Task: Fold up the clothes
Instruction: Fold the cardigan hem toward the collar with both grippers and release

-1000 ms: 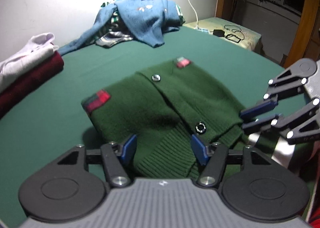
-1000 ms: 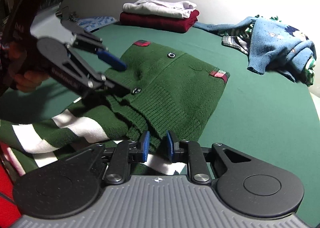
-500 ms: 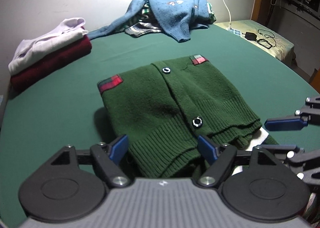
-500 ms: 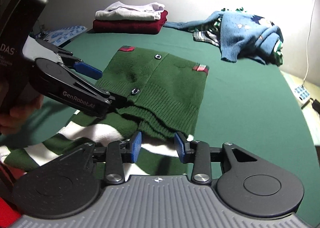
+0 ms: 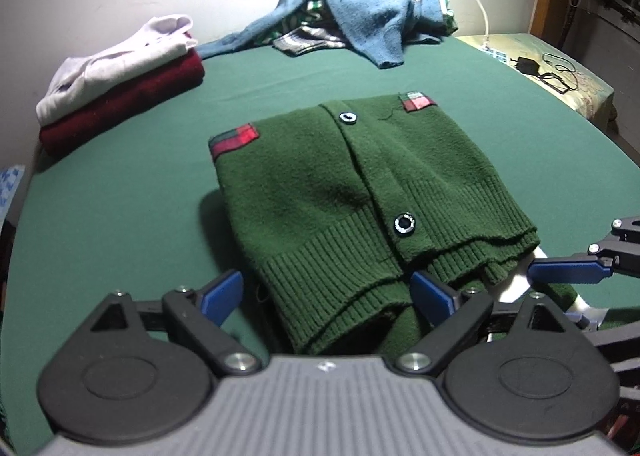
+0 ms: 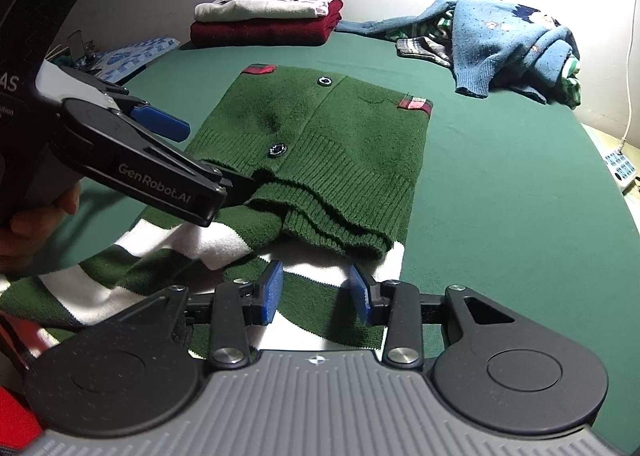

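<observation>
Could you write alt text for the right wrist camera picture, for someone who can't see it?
A dark green buttoned cardigan lies folded on a green table, its striped green-and-white part trailing toward the camera. The open right tongs hover above the stripes; the left tongs, open, reach in from the left. Folded clothes and a blue sweater sit behind.

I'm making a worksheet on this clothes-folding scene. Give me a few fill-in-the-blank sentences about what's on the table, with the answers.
1. The folded green cardigan shows ____ buttons.
2. In the folded stack, the white garment lies on a ____ one.
3. Both the left gripper and right gripper are ____.
4. The unfolded sweater on the pile is ____.

Answers: two; dark red; open; blue
</observation>
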Available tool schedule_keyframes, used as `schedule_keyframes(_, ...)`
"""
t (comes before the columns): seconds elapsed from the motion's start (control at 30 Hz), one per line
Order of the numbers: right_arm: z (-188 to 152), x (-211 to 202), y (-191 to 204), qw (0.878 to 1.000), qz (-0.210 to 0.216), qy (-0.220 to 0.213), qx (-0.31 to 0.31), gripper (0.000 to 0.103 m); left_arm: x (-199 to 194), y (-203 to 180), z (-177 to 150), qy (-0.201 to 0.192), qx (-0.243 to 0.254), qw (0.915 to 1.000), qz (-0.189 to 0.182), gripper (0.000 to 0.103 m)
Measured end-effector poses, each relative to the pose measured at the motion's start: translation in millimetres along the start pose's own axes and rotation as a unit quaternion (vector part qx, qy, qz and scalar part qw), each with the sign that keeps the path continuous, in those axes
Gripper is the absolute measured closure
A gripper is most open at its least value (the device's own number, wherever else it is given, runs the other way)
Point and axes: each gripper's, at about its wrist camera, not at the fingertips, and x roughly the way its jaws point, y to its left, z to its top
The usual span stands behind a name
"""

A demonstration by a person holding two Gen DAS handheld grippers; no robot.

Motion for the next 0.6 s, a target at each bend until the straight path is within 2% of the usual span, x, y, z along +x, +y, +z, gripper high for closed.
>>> schedule_keyframes(0.4,-7,-1,-5,0.999,0.014,-0.021,-0.041,0.054,1,-8,-1,0.018,-0.036,0.9982,0.045,0.004)
schedule_keyframes(0.6,-16,-2,-10,0.998,0.021,-0.047,-0.043,0.054,0,-12,-3,0.024,-0.050,0.9965,0.062,0.003)
